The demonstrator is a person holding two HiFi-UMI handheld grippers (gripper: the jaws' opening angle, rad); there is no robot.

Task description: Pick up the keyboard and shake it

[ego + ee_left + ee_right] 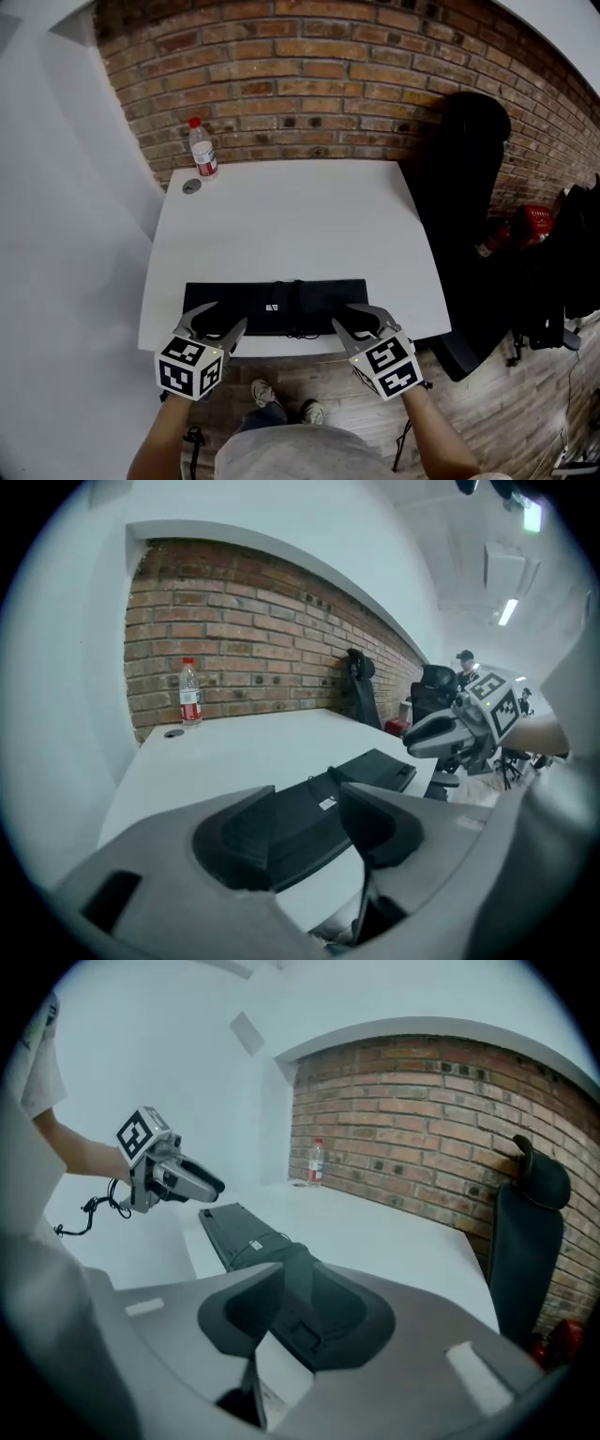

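From the head view, the left gripper (217,323) and right gripper (366,323) each clamp one end of the black keyboard (272,305), which spans between them over the table (281,216). In the left gripper view the jaws are partly closed, pinching the keyboard's end, and the board runs ahead of them. The right gripper view shows the same. Both grips are best kept firm and level, with small shakes.

Left gripper (225,317) and right gripper (349,317) clamp the keyboard (274,302) over the table (281,225); water bottle (202,150) far left.
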